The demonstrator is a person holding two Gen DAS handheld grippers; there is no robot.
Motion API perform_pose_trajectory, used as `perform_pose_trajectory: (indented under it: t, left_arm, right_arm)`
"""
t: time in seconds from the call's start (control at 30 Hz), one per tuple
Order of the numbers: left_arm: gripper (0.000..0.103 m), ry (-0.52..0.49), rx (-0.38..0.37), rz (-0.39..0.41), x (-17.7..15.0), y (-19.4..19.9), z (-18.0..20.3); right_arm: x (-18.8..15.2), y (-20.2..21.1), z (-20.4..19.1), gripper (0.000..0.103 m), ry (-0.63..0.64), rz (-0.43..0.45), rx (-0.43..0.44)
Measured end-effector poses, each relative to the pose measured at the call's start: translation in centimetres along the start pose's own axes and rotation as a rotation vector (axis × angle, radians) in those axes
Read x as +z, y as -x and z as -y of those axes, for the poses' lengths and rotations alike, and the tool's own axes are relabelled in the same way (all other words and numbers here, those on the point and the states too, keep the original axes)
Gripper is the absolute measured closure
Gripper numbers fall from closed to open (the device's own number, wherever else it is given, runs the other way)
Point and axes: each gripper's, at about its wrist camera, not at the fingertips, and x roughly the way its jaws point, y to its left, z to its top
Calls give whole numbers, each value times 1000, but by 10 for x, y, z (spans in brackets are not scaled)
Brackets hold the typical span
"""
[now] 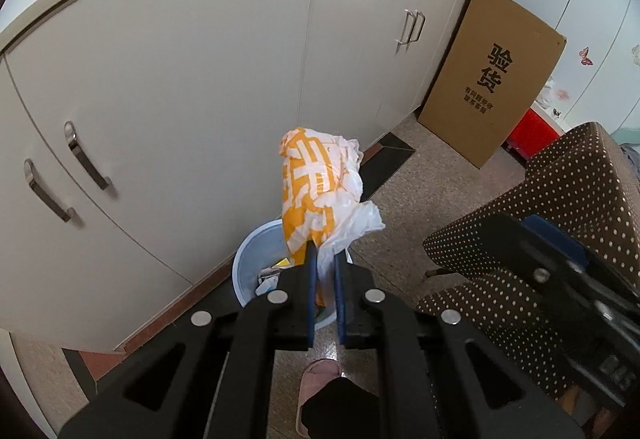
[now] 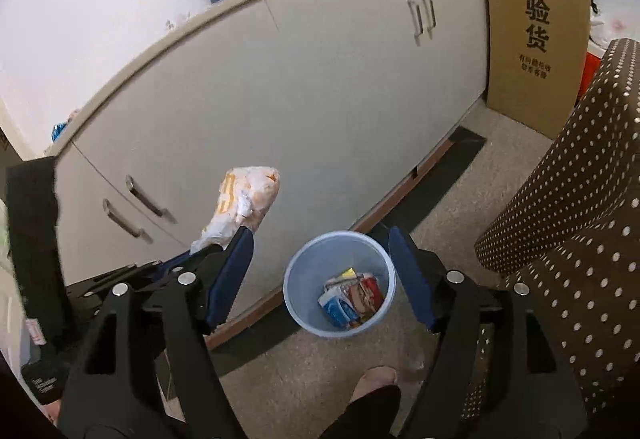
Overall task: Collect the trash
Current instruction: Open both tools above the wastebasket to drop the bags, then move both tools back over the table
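My left gripper (image 1: 323,257) is shut on a crumpled orange and white plastic bag (image 1: 320,191) and holds it up above the light blue trash bin (image 1: 246,267). The bin stands on the floor against the cabinet and holds several wrappers. In the right wrist view the bin (image 2: 296,303) lies between my fingers, further down, with the wrappers (image 2: 350,299) showing inside. My right gripper (image 2: 320,259) is open and empty. The left gripper with the bag (image 2: 244,199) shows at the left of that view, left of and above the bin.
A long white cabinet (image 1: 180,79) with metal handles runs behind the bin. A tall cardboard box (image 1: 492,79) leans at its right end. A brown dotted chair (image 1: 560,207) stands on the right. A slippered foot (image 1: 320,379) is near the bin.
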Motion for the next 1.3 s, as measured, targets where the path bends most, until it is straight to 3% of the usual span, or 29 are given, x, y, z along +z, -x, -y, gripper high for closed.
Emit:
perform_pose_trajectory:
  t: [0.17, 0.23, 0.27, 0.3, 0.6, 0.83, 1.3]
  left_arm:
    - [92, 14, 15, 20, 17, -4, 2]
    - [67, 21, 16, 21, 22, -5, 3]
    - [39, 24, 24, 28, 23, -4, 4]
    - [32, 29, 47, 53, 24, -1, 5]
    - [32, 8, 55, 63, 16, 17, 14]
    - [32, 21, 48, 113, 11, 55, 13]
    - [26, -29, 14, 284, 6, 163, 63]
  right_arm:
    - [3, 9, 4, 30, -23, 65, 9]
    - [4, 10, 7, 30, -30, 72, 7]
    - [5, 10, 8, 30, -36, 73, 8]
    - [5, 10, 10, 30, -41, 72, 10]
    - [4, 21, 9, 29, -52, 67, 18]
    - [10, 48, -2, 28, -42, 110, 40]
    - [19, 159, -4, 23, -19, 258, 47]
